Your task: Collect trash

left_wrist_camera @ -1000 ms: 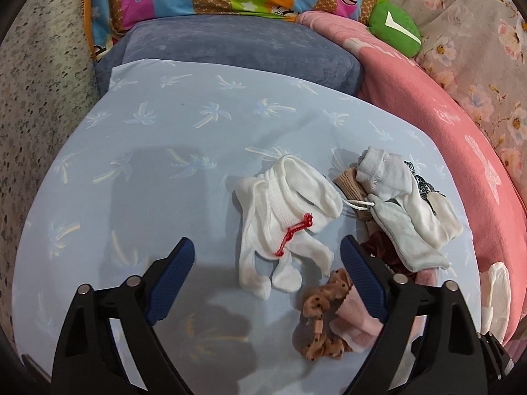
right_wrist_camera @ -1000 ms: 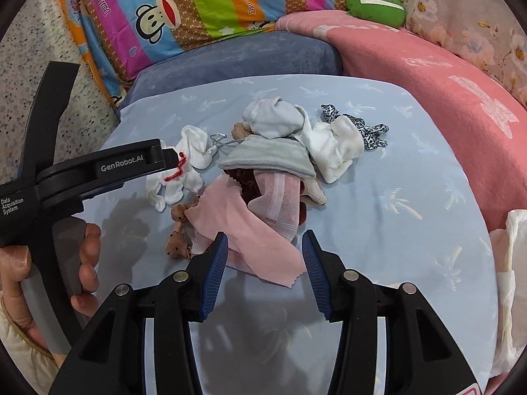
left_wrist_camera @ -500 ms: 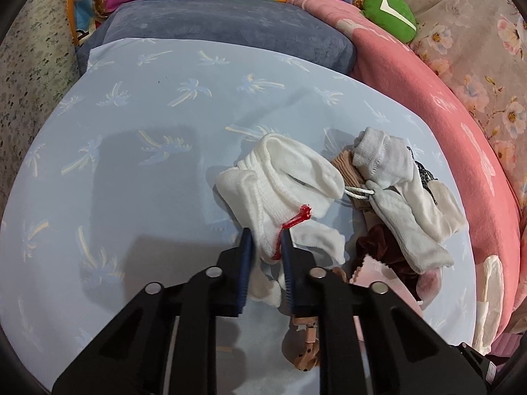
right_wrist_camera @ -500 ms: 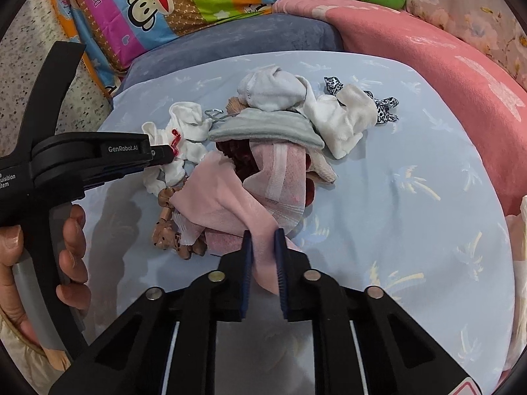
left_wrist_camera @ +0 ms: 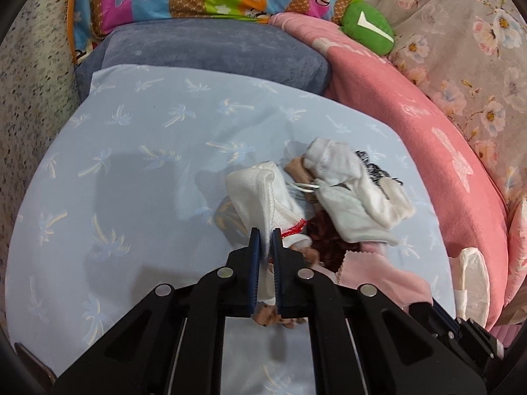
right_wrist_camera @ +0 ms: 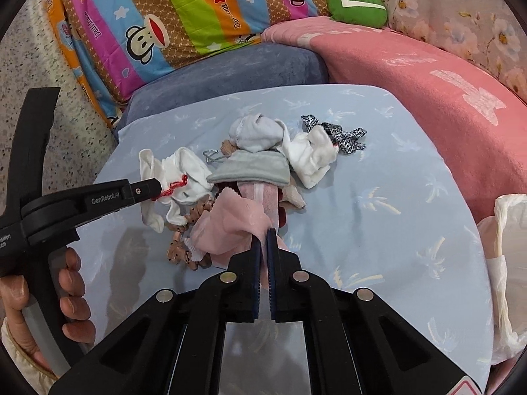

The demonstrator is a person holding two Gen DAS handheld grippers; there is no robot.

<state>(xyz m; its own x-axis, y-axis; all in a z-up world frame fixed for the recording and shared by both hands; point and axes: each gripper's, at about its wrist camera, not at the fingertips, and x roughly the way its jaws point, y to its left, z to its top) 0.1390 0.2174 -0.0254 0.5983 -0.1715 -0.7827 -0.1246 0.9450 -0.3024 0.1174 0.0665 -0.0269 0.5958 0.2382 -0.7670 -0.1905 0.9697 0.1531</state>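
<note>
On the blue sheet (right_wrist_camera: 378,217), left gripper (left_wrist_camera: 266,235) pinches white socks (left_wrist_camera: 263,194), right gripper (right_wrist_camera: 263,238) pink cloth (right_wrist_camera: 230,220).

Both wrist views look down (closely) on one clothes pile (left_wrist_camera: 332,204).

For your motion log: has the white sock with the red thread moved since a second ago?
Yes. The left claw has lifted the white sock, bunching it toward the grey sock.

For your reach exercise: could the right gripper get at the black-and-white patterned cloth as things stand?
Probably not yet: the right gripper is shut on the pink cloth, and the patterned cloth lies beyond the pile.
</note>
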